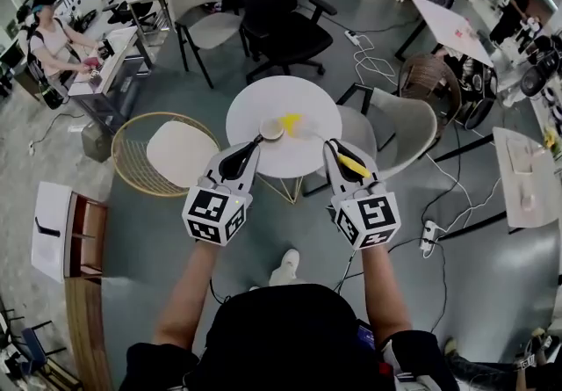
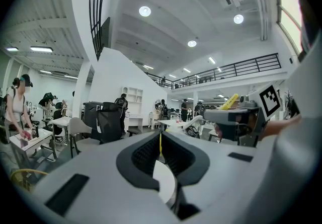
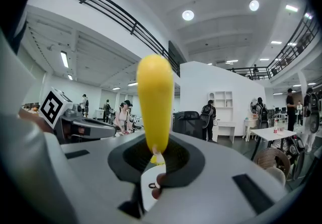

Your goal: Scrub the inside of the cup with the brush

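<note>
With my left gripper (image 1: 260, 140) pinched shut on what seems the rim of the small cream round cup (image 1: 271, 128) above the white round table (image 1: 285, 162) and my right gripper (image 1: 333, 147) clamping the yellow plastic brush (image 3: 155, 94), scrubbing hasn't begun, so next I must steer its head into the cup.

Smooth plastic brush (image 3: 155, 98), smooth white table (image 1: 255, 112)

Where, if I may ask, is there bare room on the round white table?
The round white table is bare along its far rim and right side. Its middle is crowded: the cup and a yellow object show close together.
</note>
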Motion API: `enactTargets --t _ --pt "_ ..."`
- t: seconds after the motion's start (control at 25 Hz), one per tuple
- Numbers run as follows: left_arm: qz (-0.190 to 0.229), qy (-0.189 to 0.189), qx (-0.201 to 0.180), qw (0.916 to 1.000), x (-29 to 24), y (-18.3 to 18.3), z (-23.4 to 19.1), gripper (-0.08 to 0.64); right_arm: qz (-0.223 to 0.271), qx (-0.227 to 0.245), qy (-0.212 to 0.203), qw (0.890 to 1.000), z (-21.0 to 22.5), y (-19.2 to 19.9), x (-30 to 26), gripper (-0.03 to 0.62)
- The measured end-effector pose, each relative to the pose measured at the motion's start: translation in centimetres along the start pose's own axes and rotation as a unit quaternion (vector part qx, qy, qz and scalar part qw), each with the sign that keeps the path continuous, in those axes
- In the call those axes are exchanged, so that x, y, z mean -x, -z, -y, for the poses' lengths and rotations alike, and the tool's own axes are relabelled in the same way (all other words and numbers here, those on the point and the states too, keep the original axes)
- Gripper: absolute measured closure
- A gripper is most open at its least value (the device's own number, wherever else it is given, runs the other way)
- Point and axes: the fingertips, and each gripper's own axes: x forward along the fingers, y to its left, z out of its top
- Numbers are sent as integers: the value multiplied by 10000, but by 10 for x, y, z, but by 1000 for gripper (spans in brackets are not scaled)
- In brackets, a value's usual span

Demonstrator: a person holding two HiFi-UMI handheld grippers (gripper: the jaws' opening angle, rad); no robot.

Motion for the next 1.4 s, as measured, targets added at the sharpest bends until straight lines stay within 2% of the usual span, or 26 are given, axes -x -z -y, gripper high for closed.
enactTargets --t 0.56,0.88,1.4 --pt "-181 -230 39 9996 -54 13 6 538 -71 -97 -287 9995 52 19 -24 545" --pt "-234 -442 -169 9986 -69 8 4 538 -10 -153 -460 9988 72 22 -28 545" --pt "-359 -564 -139 9977 -82 19 -14 538 -113 -166 -680 9975 73 32 -55 545"
